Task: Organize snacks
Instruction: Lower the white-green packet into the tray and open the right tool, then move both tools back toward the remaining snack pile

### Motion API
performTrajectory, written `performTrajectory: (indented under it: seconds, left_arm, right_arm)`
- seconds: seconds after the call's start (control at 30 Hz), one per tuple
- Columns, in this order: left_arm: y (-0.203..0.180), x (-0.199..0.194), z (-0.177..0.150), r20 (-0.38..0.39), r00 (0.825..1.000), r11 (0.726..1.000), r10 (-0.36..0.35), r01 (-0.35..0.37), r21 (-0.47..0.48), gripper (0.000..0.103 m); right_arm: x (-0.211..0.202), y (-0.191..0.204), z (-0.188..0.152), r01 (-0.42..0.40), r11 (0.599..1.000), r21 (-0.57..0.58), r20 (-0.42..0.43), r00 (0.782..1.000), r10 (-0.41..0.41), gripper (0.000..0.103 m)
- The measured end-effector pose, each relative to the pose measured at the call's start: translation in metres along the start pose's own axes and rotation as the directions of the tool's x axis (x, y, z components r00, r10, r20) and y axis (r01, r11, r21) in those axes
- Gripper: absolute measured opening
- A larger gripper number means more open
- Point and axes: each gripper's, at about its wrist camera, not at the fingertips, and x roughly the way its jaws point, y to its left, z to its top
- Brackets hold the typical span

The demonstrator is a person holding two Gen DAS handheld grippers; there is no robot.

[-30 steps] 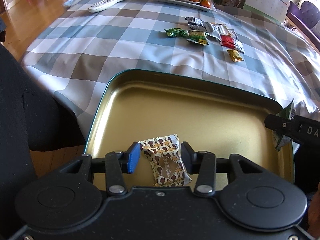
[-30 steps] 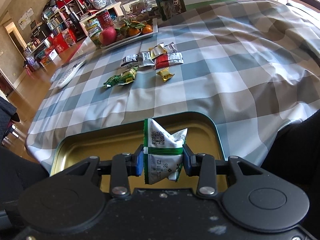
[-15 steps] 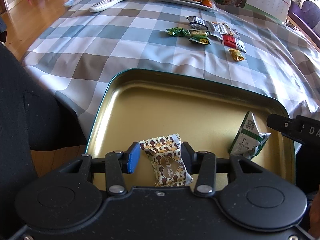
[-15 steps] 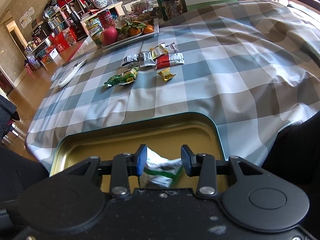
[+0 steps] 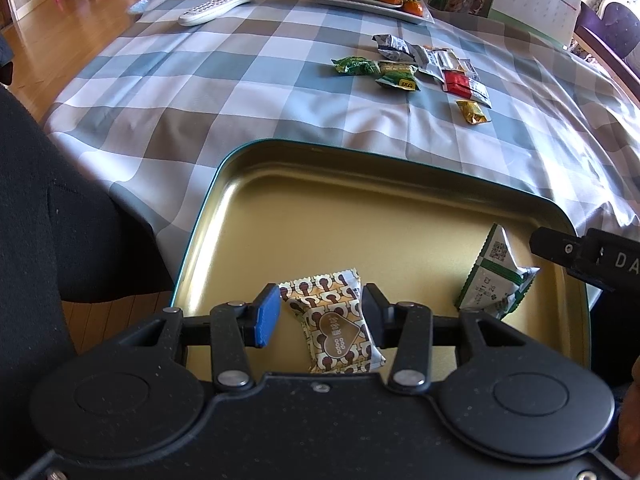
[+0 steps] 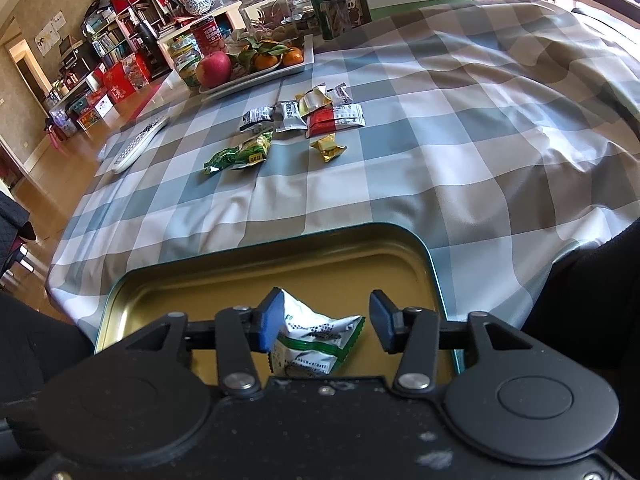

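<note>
A: What had changed over the last second?

B: The right gripper (image 6: 326, 318) had let go. A second earlier it was clamped on the green packet (image 6: 314, 340), holding it upright above the tin (image 6: 424, 250). Half a second earlier the packet was already down between narrowly parted fingers. Now the fingers stood wide apart and the packet lay slumped on the tin's gold floor.

A: Where did it lie relative to that gripper?

B: Between the fingers and below them, nearer the left finger (image 6: 270, 322), which overlapped its corner in the right wrist view; I couldn't tell if they touched. The right finger stood apart from it.

A: And the left gripper?

B: The left gripper (image 5: 320, 314) was spread open too, much as it had been in both earlier frames. The brown packet (image 5: 334, 322) lay flat in the tin (image 5: 224, 168) between its fingers, hardly shifted. The right finger (image 5: 374, 314) was just beside the packet's edge; the blue pad (image 5: 266, 316) on the left stood clear of it.

A: Both packets in the tin, then?

B: Yes. From the left wrist, the green packet (image 5: 494, 276) sat near the tin's right wall, well apart from the brown one, with the right gripper's tip (image 5: 560, 246) just above it.

A: The rest of the snacks?

B: A cluster of snacks (image 6: 296, 124) lay farther out on the tablecloth (image 6: 460, 168), unmoved, in front of the fruit tray (image 6: 256, 80).
</note>
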Motion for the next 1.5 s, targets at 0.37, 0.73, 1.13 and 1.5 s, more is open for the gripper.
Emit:
performTrajectory:
  seconds: [0.37, 0.73, 1.13, 1.5]
  left_arm:
    - [0.0, -0.001, 0.001, -0.002, 1.0, 1.0, -0.005, 0.005, -0.001, 0.054]
    - [-0.002, -0.002, 0.001, 0.008, 1.0, 1.0, -0.005, 0.005, 0.007, 0.054]
    - [0.004, -0.014, 0.011, 0.047, 0.999, 0.999, -0.011, 0.012, -0.036, 0.054]
    - [0.011, -0.024, 0.068, 0.12, 0.993, 1.0, 0.017, -0.016, -0.009, 0.054]
  right_arm:
    - [-0.001, 0.004, -0.001, 0.02, 0.999, -0.026, 0.005, 1.0, -0.02, 0.063]
    - [-0.001, 0.005, -0.002, 0.025, 0.999, -0.032, 0.001, 1.0, -0.025, 0.063]
    - [0.004, 0.007, 0.001, 0.031, 0.999, -0.029, -0.042, 0.999, -0.033, 0.063]
    - [0.009, 0.019, 0.024, 0.012, 0.995, -0.102, -0.08, 0.997, -0.021, 0.063]
